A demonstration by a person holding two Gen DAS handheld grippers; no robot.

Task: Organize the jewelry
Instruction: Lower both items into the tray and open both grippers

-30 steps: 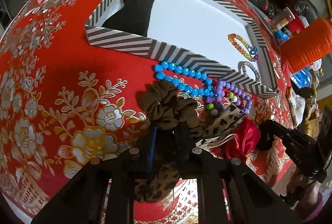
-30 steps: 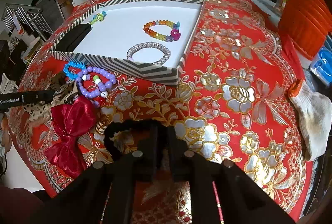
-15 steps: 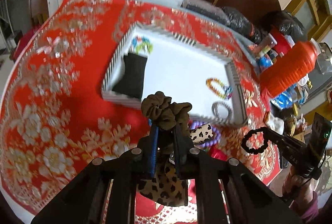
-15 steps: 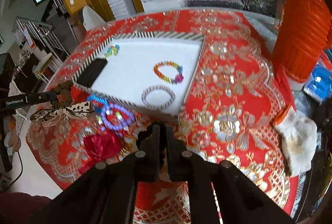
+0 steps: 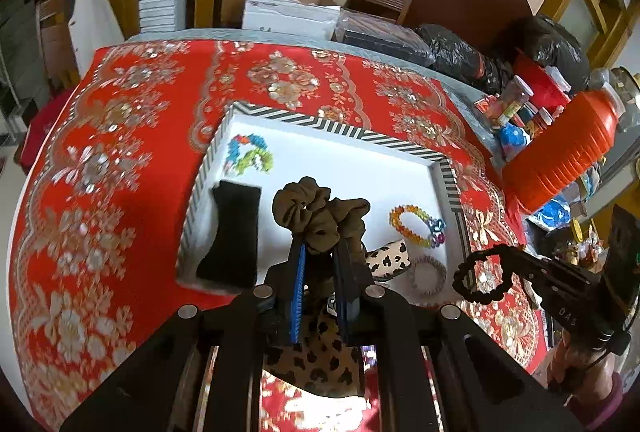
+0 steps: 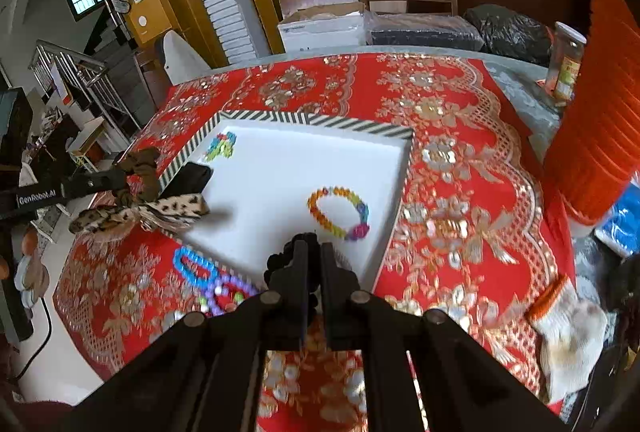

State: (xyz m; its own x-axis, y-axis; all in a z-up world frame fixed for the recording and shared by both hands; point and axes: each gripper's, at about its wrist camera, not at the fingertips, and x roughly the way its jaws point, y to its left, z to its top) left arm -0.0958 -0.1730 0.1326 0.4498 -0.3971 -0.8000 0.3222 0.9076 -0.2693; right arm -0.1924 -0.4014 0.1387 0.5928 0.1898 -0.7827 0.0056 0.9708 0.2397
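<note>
My left gripper (image 5: 320, 252) is shut on an olive-brown scrunchie (image 5: 318, 210) with a leopard-print bow (image 5: 316, 364) hanging from it, held in the air above the near edge of the white tray (image 5: 448, 172). My right gripper (image 6: 314, 252) is shut on a black scrunchie (image 6: 276, 266), also lifted, near the tray's (image 6: 316, 120) front edge. It shows in the left wrist view (image 5: 478, 278) too. In the tray lie a rainbow bead bracelet (image 6: 340, 212), a black pad (image 5: 234, 232), a colourful bead cluster (image 5: 250, 154) and a silver bracelet (image 5: 428, 274).
A red floral cloth (image 6: 460, 152) covers the table. Blue beads (image 6: 194, 266) and purple beads (image 6: 230, 290) lie on it in front of the tray. An orange ribbed container (image 5: 560, 160), jars, black bags and a white glove (image 6: 568, 336) crowd the right side.
Both grippers have risen well above the table with their scrunchies. The left one lifted the olive scrunchie and leopard bow off the cloth and now hangs over the tray.
</note>
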